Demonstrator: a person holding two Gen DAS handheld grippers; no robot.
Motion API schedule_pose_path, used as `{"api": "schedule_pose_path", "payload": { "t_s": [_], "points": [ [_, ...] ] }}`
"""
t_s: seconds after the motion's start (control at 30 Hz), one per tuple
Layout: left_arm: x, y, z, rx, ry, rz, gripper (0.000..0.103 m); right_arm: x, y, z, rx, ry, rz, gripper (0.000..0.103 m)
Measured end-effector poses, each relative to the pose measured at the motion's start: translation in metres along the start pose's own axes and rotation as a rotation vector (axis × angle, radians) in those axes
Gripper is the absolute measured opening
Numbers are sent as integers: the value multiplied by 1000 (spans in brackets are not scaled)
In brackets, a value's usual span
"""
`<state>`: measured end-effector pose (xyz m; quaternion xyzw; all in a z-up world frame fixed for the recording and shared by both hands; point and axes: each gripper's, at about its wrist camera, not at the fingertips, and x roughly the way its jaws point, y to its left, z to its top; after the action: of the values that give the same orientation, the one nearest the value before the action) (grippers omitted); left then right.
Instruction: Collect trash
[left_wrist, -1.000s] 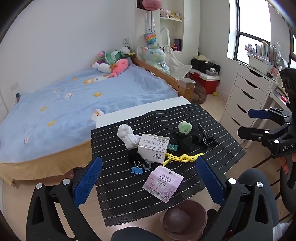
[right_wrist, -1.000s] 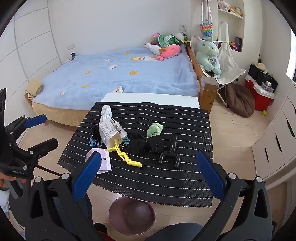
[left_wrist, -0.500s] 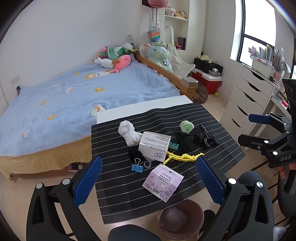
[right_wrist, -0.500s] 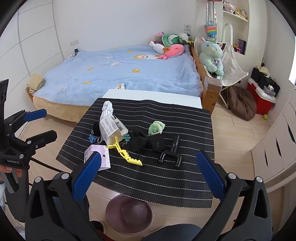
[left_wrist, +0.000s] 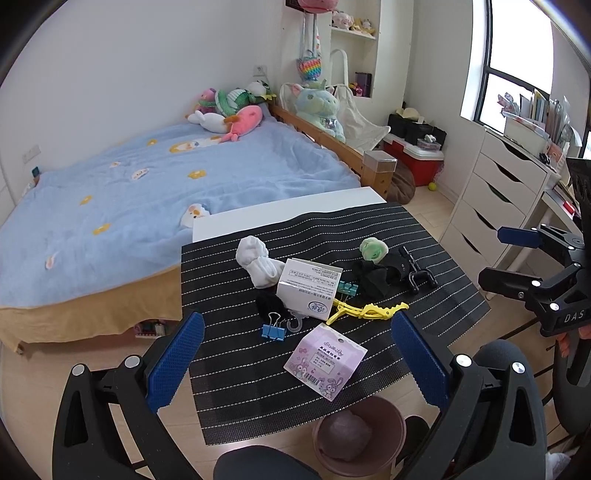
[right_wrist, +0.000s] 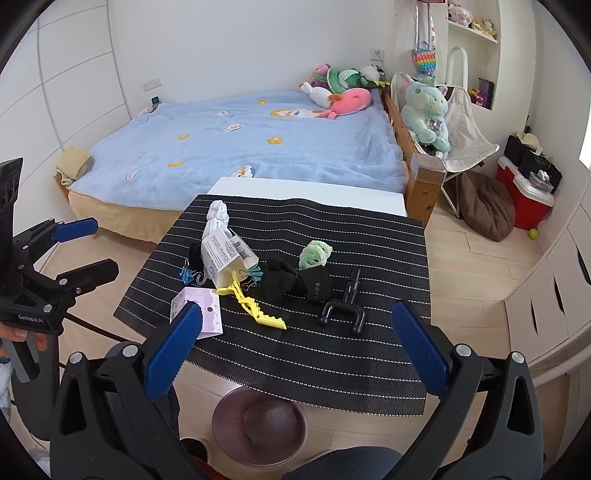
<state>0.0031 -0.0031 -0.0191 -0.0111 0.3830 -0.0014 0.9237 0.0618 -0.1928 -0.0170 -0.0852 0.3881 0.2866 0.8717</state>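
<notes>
Bin (right_wrist: 258, 424) half hidden under the striped mat (right_wrist: 369, 354) on the bench (left_wrist: 288, 210) by the bed (left_wrist: 147, 192); left gripper (left_wrist: 297, 360) and right gripper (right_wrist: 295, 354) fingers both apart, empty.

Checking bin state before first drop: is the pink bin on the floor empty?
Not empty. The pink bin already holds one pale crumpled lump at its bottom, seen in both wrist views; what it is, cannot tell.

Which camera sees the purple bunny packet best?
The left wrist view: the flat purple bunny-print packet lies fully visible near the mat's front edge, print and barcode showing. In the right wrist view, the packet is partly hidden behind a blue finger pad.
</notes>
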Motion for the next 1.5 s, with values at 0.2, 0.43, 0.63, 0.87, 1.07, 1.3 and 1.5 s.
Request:
{"api": "schedule_pose_path", "payload": {
  "t_s": [0.2,0.43,0.63,0.87,1.07,1.3,1.5],
  "points": [
    [2,-1,-1,0,3,-1,97,1,0,-1,12,15,9,100],
    [2,-1,-1,-3,3,-2,97,-3,-4,0,28,-12,12,100],
    [3,-2,-3,-1,8,-7,97,-3,-6,1,32,-7,13,100],
    [12,-4,-1,39,35,-53,97,4,-5,-2,22,25,10,100],
    [31,-13,-3,131,100,-125,97,8,-8,-4,22,46,19,100],
    [65,-15,-11,207,207,-200,97,12,-12,-6,26,63,23,100],
    [91,-10,-19,232,287,-254,97,14,-14,-6,33,74,24,100]
  ]
}}
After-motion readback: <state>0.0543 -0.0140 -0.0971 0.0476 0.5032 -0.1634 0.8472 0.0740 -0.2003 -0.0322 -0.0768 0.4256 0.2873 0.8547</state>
